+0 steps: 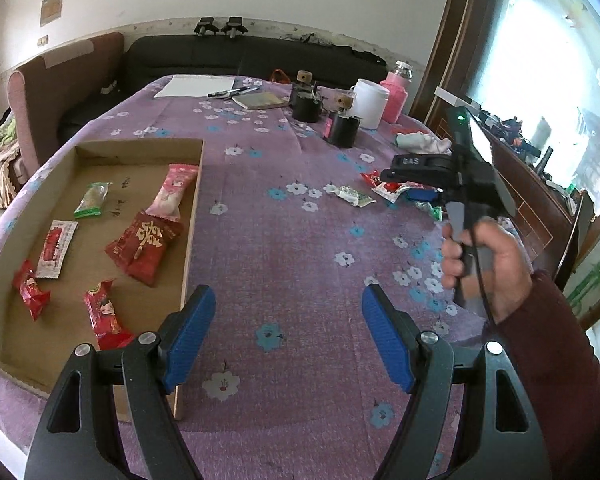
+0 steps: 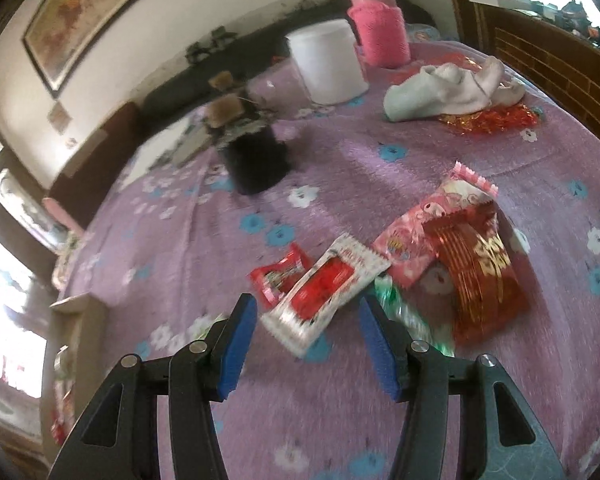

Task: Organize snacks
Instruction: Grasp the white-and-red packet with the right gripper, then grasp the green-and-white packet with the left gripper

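Right wrist: right tongs (image 2: 306, 334) half-open, empty, over white-red packet (image 2: 324, 292).

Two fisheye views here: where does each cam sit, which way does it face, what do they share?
Left wrist: on the left tongs, angled down across the table at the cardboard tray; also shows the right hand holding the other tool.
Right wrist: on the right tongs, angled down at loose snacks, the white-red packet just ahead.
Shared: purple floral tablecloth, white jar, pink bottle.
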Available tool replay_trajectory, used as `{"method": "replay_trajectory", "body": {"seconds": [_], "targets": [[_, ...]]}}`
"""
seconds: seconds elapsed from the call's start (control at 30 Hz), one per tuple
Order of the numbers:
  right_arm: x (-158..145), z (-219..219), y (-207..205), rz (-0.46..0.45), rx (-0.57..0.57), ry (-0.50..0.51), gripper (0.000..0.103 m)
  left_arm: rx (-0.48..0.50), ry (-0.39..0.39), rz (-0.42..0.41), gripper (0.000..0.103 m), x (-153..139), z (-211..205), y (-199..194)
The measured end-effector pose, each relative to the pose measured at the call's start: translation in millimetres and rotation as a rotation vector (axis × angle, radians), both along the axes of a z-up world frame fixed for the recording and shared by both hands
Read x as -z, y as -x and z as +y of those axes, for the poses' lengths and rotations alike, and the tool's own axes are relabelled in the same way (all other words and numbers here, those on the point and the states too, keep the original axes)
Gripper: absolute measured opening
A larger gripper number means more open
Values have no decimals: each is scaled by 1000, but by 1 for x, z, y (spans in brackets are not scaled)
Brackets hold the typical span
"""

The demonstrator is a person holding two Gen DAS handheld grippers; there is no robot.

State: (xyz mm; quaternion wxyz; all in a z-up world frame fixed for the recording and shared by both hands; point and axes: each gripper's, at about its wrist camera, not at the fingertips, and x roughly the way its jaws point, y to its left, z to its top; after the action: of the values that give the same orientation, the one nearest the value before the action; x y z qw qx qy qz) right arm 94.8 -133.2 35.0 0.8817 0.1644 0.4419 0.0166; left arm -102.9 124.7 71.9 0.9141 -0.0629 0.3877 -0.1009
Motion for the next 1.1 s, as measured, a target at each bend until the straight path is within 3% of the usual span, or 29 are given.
{"method": "replay_trajectory", "body": {"seconds": [0.07, 0.17, 0.23, 0.63, 0.8, 0.9, 1.0, 1.1], "targets": [[5, 1, -7, 12, 23, 14, 55, -1, 6, 9, 76, 2, 1, -2], [9, 3, -11, 12, 56, 50, 34, 1, 12, 13, 76, 3, 1, -2], [11, 1, -10, 12, 53, 49, 28, 2, 21, 17, 76, 3, 1, -3], [9, 1, 68, 22, -36, 55, 27, 47, 46, 49, 76, -5, -30, -36], [11, -1, 84, -34, -51, 50, 28, 59, 22, 70, 76, -2, -61, -85], [12, -4, 87, -36, -51, 18, 28, 68, 94, 128, 75, 10, -73, -122], [12, -12, 88, -31, -49, -30, 29, 44, 141, 186, 59, 26, -82, -155], [13, -18, 84, -25, -44, -72, 29, 35, 147, 220, 59, 38, -93, -178]]}}
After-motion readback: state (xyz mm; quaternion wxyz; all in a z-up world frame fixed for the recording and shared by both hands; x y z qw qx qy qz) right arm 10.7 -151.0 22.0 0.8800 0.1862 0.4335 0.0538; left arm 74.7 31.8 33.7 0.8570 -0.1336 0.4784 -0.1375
